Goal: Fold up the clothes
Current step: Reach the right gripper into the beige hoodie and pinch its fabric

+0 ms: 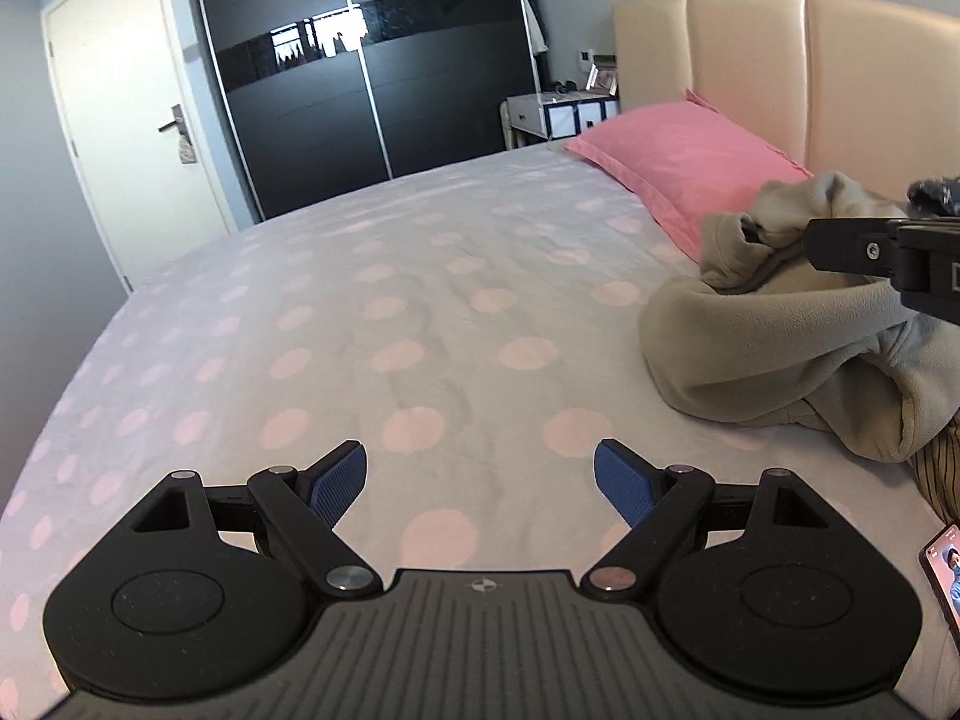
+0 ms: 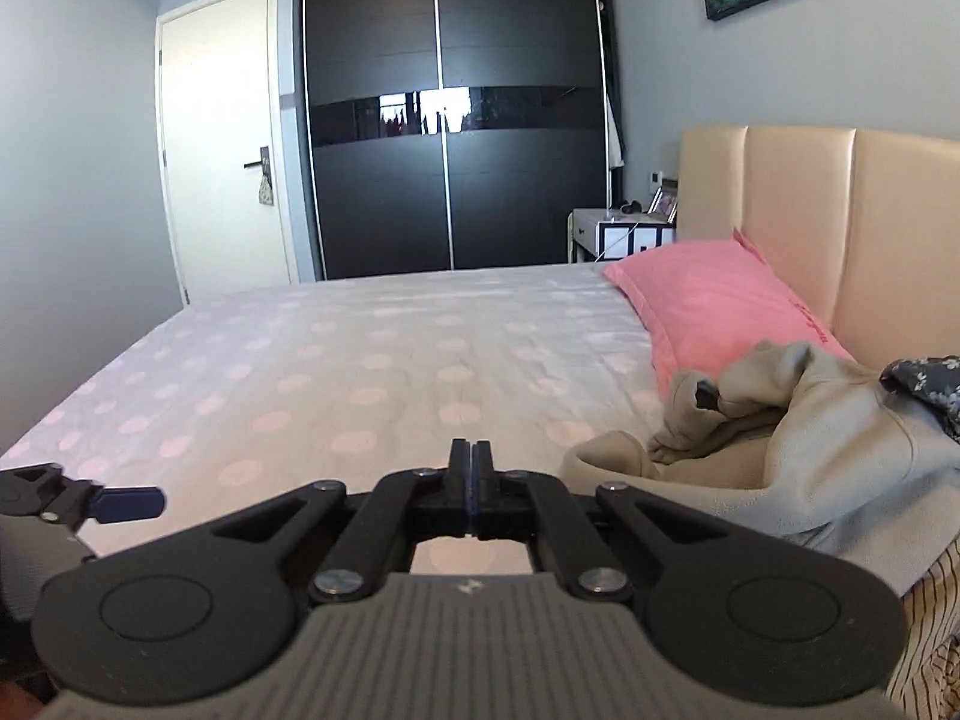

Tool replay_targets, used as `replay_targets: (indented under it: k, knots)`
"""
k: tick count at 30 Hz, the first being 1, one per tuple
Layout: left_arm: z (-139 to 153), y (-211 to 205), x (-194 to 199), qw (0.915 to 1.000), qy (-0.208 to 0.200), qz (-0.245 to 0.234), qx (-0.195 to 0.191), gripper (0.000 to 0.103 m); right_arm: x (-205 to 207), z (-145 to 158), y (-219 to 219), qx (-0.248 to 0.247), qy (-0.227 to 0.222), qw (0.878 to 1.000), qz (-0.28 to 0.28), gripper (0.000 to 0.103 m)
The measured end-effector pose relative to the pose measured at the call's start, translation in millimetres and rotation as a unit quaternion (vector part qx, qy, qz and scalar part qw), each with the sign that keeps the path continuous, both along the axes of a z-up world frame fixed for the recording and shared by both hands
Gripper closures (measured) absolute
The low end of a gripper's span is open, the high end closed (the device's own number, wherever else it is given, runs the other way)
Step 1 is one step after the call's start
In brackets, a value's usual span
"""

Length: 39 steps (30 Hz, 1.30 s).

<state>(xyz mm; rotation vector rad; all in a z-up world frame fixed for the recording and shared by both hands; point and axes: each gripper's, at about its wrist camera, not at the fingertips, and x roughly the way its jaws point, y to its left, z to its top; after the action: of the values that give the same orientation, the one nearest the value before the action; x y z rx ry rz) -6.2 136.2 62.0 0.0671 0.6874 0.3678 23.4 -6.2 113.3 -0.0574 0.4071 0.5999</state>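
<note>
A crumpled beige fleece garment (image 1: 774, 348) lies heaped on the right side of the bed, against the pink pillow; the right wrist view shows the same beige garment (image 2: 810, 456) to the right of my fingers. My left gripper (image 1: 480, 483) hovers open over the bare dotted sheet, blue pads wide apart, nothing between them. My right gripper (image 2: 472, 459) is shut with its pads pressed together and nothing in them, just left of the garment. A dark floral cloth (image 2: 927, 384) and a striped cloth (image 2: 936, 618) lie beside the heap.
The bed (image 1: 390, 312) has a grey sheet with pink dots. A pink pillow (image 1: 678, 174) leans on the cream headboard (image 1: 840, 84). A phone (image 1: 945, 576) lies at the bed's right edge. A black wardrobe (image 2: 450, 120), white door (image 2: 222, 144) and bedside table (image 2: 618, 234) stand beyond.
</note>
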Motion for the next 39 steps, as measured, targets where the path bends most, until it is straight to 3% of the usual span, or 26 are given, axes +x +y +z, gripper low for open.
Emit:
replay_targets:
  k: [7, 11, 13, 15, 19, 24, 26, 33, 37, 38, 39]
  knots:
    - [13, 6, -22, 0.9998, -0.019, -0.001, -0.008, 0.019, -11, -1, -28, -0.010, 0.014, 0.998, -0.060, 0.097]
    - [8, 5, -20, 0.9997, -0.018, -0.011, -0.010, 0.019, 5, -14, -48, -0.021, 0.031, 0.994, -0.107, 0.063]
    - [3, 6, -16, 0.9997, -0.016, -0.011, -0.015, 0.019, 18, -22, -61, -0.026, 0.038, 0.990, -0.130, 0.060]
    - [-3, 7, -10, 0.9996, -0.013, -0.014, -0.021, 0.019, 31, -30, -71, -0.027, 0.048, 0.986, -0.154, 0.048]
    - [-18, 7, 2, 0.9995, -0.002, -0.023, -0.022, 0.019, 62, -44, -92, -0.022, 0.069, 0.978, -0.194, 0.033]
    - [-40, 9, 24, 0.9990, 0.017, -0.033, -0.027, 0.019, 110, -58, -117, 0.026, 0.116, 0.962, -0.246, 0.014]
    - [-50, 11, 34, 0.9984, 0.027, -0.036, -0.035, 0.019, 130, -65, -125, 0.051, 0.141, 0.953, -0.265, 0.011]
    - [-82, 14, 64, 0.9961, 0.061, -0.043, -0.048, 0.019, 201, -95, -137, 0.093, 0.210, 0.922, -0.313, 0.010]
    - [-95, 18, 77, 0.9949, 0.071, -0.043, -0.056, 0.019, 234, -113, -144, 0.103, 0.227, 0.909, -0.335, 0.012]
    - [-98, 19, 80, 0.9948, 0.074, -0.043, -0.056, 0.019, 240, -117, -146, 0.107, 0.231, 0.908, -0.333, 0.028]
    - [-100, 20, 83, 0.9946, 0.076, -0.041, -0.057, 0.019, 245, -121, -148, 0.111, 0.236, 0.907, -0.330, 0.062]
